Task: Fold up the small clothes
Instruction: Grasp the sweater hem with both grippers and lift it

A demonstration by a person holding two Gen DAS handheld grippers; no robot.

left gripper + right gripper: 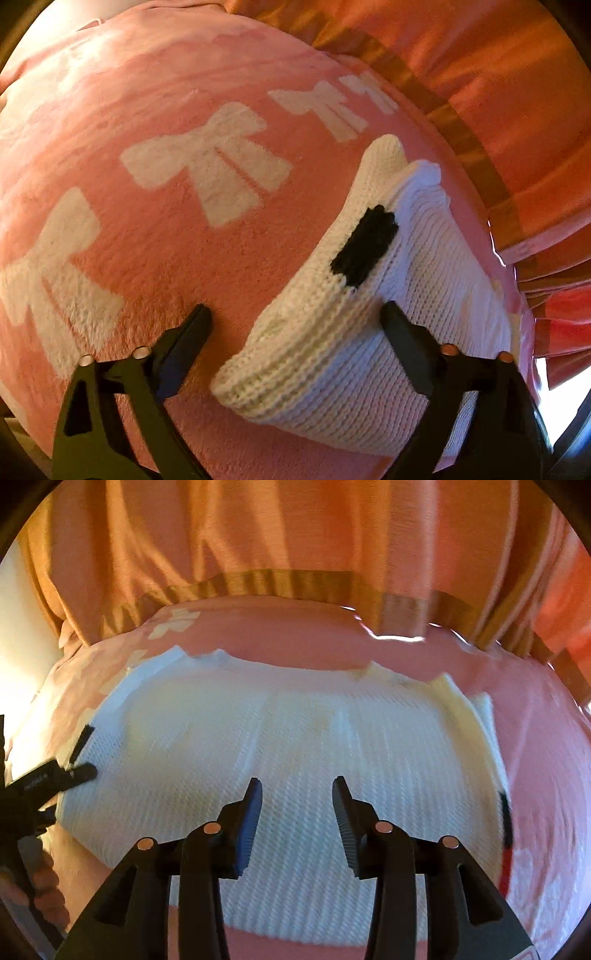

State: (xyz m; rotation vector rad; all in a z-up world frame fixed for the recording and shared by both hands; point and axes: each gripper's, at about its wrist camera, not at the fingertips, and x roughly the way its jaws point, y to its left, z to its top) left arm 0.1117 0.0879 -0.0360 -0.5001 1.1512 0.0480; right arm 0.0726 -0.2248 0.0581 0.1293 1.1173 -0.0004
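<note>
A white knitted garment point(369, 354) with a black patch point(365, 245) lies folded on a pink blanket point(155, 229) with white bows. My left gripper point(295, 314) is open; its fingers straddle the garment's cream folded edge, right finger point(406, 343) on the knit, left finger point(184, 343) on the blanket. In the right wrist view the garment point(295, 738) spreads wide on the blanket point(546, 757). My right gripper point(297, 790) is open, just above the knit's middle, holding nothing. The left gripper point(79, 755) shows at the garment's left edge.
An orange curtain with a gold band point(480, 92) hangs behind the blanket, also in the right wrist view point(295, 535). A hand point(44, 882) holds the left gripper's handle at the lower left. A bright wall point(22, 635) is at the far left.
</note>
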